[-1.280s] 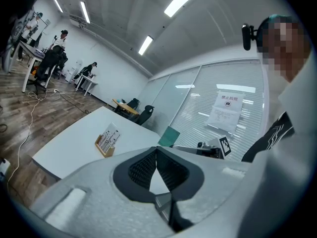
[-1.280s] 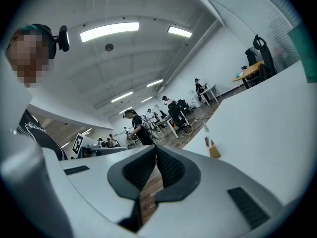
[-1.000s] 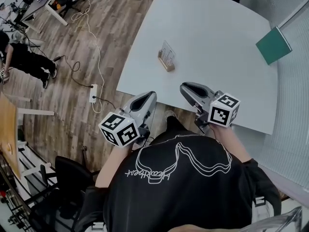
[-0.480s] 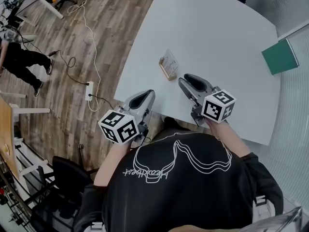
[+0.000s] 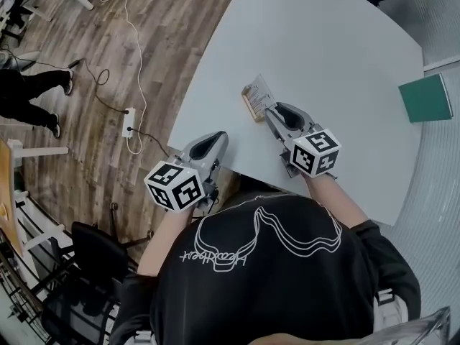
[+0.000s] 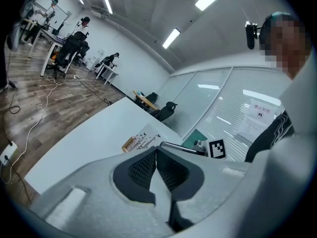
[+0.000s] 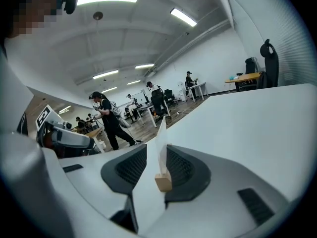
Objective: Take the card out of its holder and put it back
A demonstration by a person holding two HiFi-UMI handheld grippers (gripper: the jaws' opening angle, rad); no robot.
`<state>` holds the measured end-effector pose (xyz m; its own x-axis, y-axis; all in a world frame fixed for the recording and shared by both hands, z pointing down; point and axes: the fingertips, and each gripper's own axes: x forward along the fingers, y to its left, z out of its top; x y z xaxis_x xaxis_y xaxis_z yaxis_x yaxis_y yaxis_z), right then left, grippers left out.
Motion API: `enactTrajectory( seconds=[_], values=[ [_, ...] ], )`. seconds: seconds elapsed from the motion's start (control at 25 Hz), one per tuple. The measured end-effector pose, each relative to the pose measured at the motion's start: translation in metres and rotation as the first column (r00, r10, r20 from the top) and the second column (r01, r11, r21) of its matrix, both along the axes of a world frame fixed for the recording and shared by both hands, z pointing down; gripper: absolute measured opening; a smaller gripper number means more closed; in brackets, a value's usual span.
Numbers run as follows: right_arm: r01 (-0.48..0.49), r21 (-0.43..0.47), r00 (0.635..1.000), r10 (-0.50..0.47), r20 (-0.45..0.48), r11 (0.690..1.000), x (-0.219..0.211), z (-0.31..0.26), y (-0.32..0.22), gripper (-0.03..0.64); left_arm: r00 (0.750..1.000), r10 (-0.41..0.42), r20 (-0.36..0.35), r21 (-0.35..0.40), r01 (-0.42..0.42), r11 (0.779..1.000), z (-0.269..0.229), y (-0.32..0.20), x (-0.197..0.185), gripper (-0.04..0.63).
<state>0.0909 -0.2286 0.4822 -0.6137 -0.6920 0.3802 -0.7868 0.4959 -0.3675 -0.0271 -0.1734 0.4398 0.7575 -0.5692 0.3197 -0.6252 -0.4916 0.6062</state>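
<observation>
The right gripper (image 5: 272, 111), whose jaws have just been opening, reaches forward and slightly down. Its jaws straddle, without pressing, the pale printed card (image 5: 260, 89) upright in its small wooden holder (image 5: 251, 107) on the white table (image 5: 323, 42). The left gripper (image 5: 218, 138), clenched and empty, hangs at the table's near edge.

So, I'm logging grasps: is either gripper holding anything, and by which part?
Nothing is held. The right gripper, whose jaws have just been opening, straddles the card without pressing it; the left gripper is shut on nothing.
</observation>
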Motion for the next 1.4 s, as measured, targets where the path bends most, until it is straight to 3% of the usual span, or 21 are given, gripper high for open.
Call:
enactTrajectory(
  seconds=[0.52, 1.04, 1.4],
  values=[
    [-0.004, 0.034, 0.995, 0.007, -0.095, 0.999, -0.020, 0.023, -0.021, 0.088, 0.999, -0.041, -0.023, -0.047, 0.040, 0.998, 0.020, 0.000, -0.006, 0.014],
    [-0.065, 0.041, 0.992, 0.069, -0.101, 0.997, -0.015, 0.030, -0.029, 0.027, 0.999, -0.054, 0.002, -0.074, 0.054, 0.996, 0.031, 0.002, -0.008, 0.014],
    [-0.080, 0.046, 0.989, 0.085, -0.117, 0.996, -0.013, 0.025, -0.028, 0.023, 0.997, -0.078, 0.006, -0.078, 0.079, 0.994, 0.025, 0.010, -0.013, 0.014]
  ],
)
